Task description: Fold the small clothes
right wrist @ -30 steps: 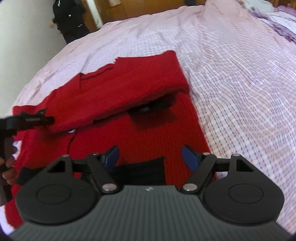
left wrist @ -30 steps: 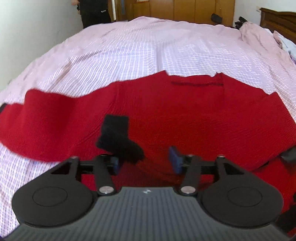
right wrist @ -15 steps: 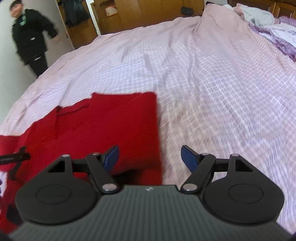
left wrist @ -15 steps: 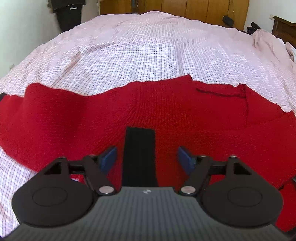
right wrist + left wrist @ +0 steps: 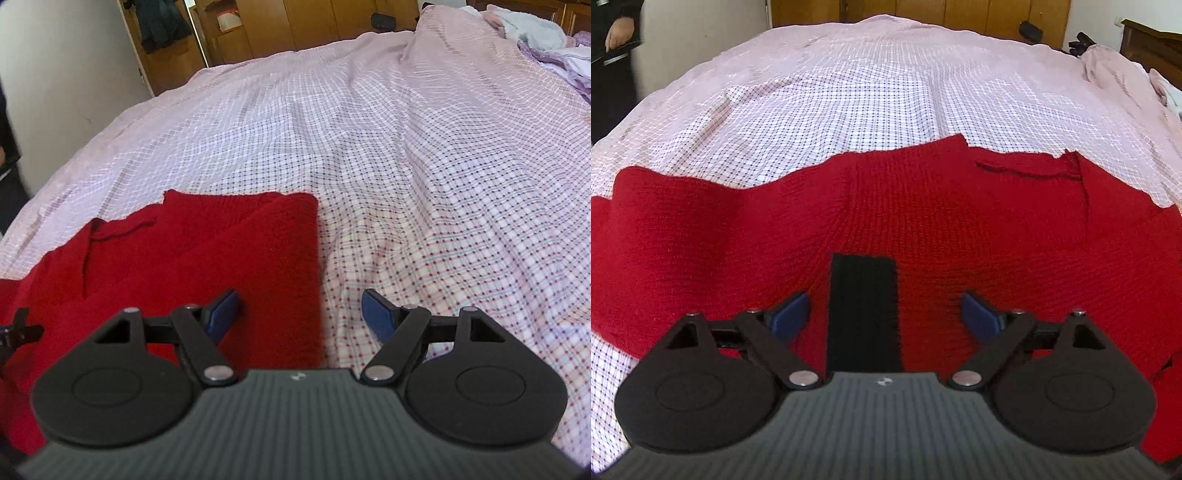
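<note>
I see the red sweater [image 5: 923, 214] spread across the frame's middle on the checked bed [image 5: 868, 103]. My left tool [image 5: 884, 314] gapes wide around its black cuff [image 5: 863, 314]; my right tool [image 5: 299, 314] gapes wide over its right edge.

Left gripper [image 5: 886, 312] — jaws spread wide, holding nothing. Right gripper [image 5: 301, 310] — jaws likewise spread wide, empty; both units held level, pointing forward.

left gripper [image 5: 886, 314]: black linkage arms, silver screws, blue fingertips [image 5: 792, 314], ribbed grey body, two round black discs
right gripper [image 5: 300, 314]: same build, blue fingertips [image 5: 376, 314], small white logo on ribbed body
</note>
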The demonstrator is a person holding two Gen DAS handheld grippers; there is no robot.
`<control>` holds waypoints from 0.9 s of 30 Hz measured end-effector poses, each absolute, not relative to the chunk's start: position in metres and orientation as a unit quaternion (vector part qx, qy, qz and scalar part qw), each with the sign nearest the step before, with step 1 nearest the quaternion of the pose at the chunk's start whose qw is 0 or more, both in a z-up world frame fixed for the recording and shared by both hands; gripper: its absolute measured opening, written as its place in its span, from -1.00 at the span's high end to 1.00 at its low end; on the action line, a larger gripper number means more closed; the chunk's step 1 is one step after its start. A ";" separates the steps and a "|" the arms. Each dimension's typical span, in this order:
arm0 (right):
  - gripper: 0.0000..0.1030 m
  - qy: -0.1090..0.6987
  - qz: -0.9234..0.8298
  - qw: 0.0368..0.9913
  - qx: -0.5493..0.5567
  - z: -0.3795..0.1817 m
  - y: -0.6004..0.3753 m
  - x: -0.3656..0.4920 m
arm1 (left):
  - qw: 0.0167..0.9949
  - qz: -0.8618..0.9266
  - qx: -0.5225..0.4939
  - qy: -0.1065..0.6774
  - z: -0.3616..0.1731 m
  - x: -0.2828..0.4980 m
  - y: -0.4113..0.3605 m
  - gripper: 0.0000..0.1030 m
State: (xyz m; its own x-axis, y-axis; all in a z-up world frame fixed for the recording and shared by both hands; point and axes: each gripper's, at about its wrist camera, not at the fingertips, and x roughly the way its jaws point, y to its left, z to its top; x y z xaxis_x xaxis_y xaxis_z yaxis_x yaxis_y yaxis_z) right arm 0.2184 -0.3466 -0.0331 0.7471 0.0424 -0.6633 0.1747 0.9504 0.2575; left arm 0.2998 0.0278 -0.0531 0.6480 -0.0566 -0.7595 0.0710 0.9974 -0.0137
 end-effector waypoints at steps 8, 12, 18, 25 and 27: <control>-0.49 0.336 -0.031 0.926 0.168 -0.035 -0.349 0.222 | 0.921 -0.059 0.014 0.385 -0.045 0.286 0.022 0.13; -0.48 0.324 -0.032 0.928 0.182 -0.035 -0.351 0.222 | 0.922 -0.062 0.016 0.381 -0.045 0.284 0.019 0.17; -0.48 0.312 -0.046 0.930 0.189 -0.035 -0.352 0.224 | 0.923 -0.064 0.033 0.377 -0.047 0.288 0.014 0.38; -0.47 0.301 -0.045 0.936 0.177 -0.031 -0.350 0.233 | 0.953 -0.053 0.036 0.295 -0.001 0.301 0.013 0.63; 0.08 0.297 -0.026 0.937 0.182 -0.032 -0.349 0.236 | 0.953 -0.049 0.031 0.298 -0.001 0.311 0.014 0.63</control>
State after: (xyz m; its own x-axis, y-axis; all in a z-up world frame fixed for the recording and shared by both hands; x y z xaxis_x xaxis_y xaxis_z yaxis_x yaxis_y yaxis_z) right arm 0.2360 -0.3494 -0.0318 0.8219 0.0599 -0.5665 0.1571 0.9321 0.3265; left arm 0.3109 0.0144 -0.0006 0.8173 -0.0745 -0.5713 0.1112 0.9934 0.0295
